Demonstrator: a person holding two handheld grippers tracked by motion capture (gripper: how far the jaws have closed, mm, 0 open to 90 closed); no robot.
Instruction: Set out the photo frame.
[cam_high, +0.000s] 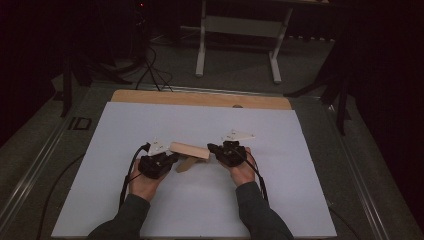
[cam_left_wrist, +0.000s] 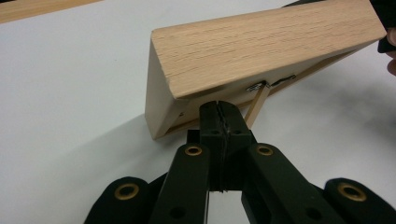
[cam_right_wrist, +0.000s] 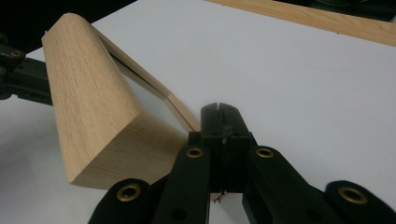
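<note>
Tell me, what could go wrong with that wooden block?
The wooden block hangs tilted between the left gripper and right gripper, each shut at one end. The grips look thin, so it might slip and drop onto the white table. Its thin strip underneath might bend or snap.

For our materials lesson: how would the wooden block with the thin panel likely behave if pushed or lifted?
The wooden block shows solid grain, so it is probably stiff and fairly heavy. Its flat faces suggest sliding, not rolling. The thin panel along its edge looks weaker and might flex or snap.
</note>
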